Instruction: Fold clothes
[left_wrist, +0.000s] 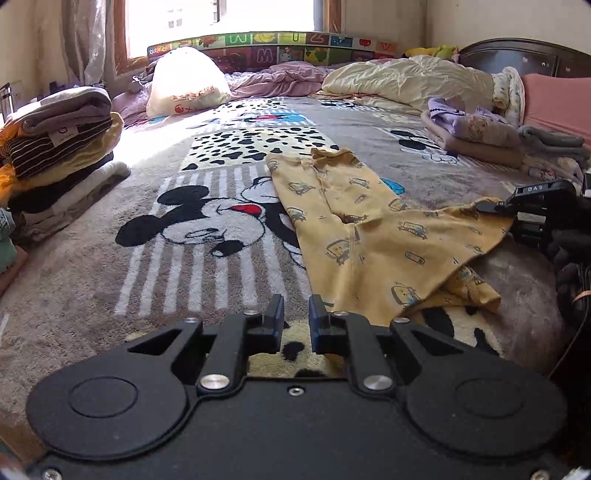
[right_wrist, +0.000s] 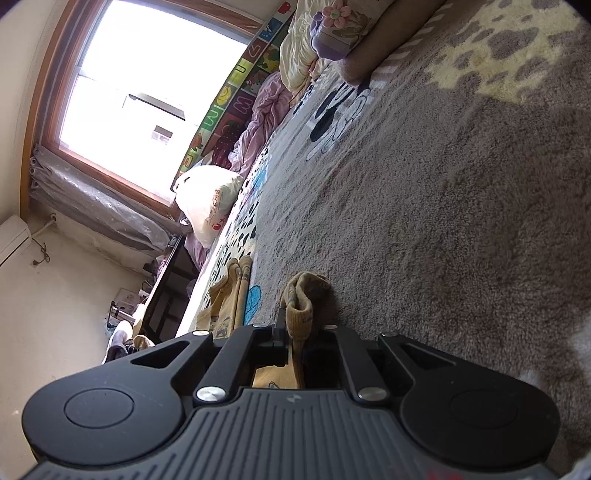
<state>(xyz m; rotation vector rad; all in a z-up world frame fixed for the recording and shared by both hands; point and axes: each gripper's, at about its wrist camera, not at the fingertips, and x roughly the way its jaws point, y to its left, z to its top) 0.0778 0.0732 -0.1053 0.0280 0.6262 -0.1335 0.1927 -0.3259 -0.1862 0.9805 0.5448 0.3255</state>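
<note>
A pair of yellow printed pants (left_wrist: 354, 221) lies spread on the cartoon-mouse blanket (left_wrist: 184, 221) of the bed. My left gripper (left_wrist: 296, 308) hovers open just off the garment's near left edge, with nothing between its fingers. At the right, my right gripper (left_wrist: 495, 206) is shut on the pants' right edge and lifts it slightly off the blanket. In the right wrist view, rolled on its side, the right gripper (right_wrist: 295, 325) pinches a bunched fold of the yellow pants (right_wrist: 304, 295); more of the garment lies to its left.
A stack of folded clothes (left_wrist: 55, 147) stands at the left edge of the bed. A folded pile (left_wrist: 472, 133), crumpled quilts (left_wrist: 406, 81) and a white plastic bag (left_wrist: 184, 81) lie toward the back. A window and colourful letter mat line the far wall.
</note>
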